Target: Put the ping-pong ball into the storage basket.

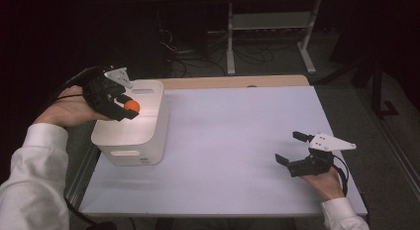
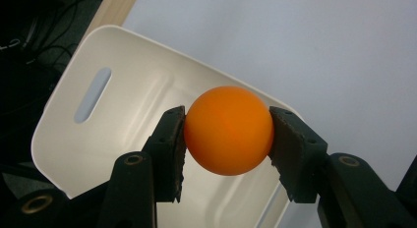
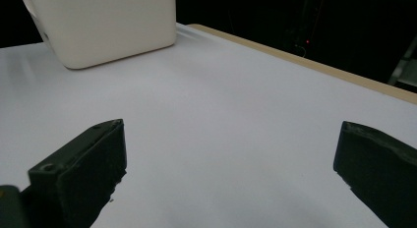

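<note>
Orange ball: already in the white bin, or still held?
Still held. The left gripper has its jaws clamped on both sides of the orange ball, above the open top of the white bin.

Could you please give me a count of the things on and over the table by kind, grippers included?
Balls: 1, an orange ball held over the bin
Bins: 1, a white bin at the table's left end
Grippers: 2, the left gripper shut on the ball, the right gripper open above the table
Total: 4
</note>
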A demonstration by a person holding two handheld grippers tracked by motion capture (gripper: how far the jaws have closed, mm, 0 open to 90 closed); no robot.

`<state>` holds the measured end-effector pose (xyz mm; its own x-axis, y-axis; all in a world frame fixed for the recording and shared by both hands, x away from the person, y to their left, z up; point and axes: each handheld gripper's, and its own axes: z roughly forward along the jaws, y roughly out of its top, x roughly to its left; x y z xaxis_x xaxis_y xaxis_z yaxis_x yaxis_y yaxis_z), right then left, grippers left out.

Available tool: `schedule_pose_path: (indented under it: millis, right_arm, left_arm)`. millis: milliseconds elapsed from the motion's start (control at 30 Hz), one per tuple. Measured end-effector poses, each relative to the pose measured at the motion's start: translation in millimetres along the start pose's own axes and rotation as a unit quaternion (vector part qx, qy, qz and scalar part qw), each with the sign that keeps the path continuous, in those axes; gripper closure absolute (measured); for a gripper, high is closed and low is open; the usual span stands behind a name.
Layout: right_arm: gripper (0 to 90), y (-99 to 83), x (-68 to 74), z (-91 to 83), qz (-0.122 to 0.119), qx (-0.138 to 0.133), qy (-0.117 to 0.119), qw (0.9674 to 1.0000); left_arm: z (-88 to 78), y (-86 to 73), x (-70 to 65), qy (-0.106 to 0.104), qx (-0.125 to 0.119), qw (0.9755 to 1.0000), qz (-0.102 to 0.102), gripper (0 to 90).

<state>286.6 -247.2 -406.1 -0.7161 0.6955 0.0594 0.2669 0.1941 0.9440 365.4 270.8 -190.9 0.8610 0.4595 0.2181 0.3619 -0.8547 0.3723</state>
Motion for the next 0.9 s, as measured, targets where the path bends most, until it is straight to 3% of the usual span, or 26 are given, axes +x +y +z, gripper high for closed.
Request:
schedule_pose_path:
  millis: [200,600,900]
  right_arm:
    - [0.0,-0.1,-0.2,0.2,0.000,0.001,-0.002,1.0000]
    - [0.0,-0.5,-0.3,0.3,-0.001,0.004,-0.004,1.0000]
    - [0.0,-0.2,-1.9,-1.4,0.003,-0.002,-0.003,1.0000]
  left_arm:
    - [-1.8,-6.4,-0.8,-0.001,0.006,1.0000,0.001,50.4]
    - [13.3,-9.9,-6.6,-0.035,0.029,0.9988,0.017,50.2]
    - [20.8,-12.9,-6.4,-0.037,0.036,0.9985,0.017,50.2]
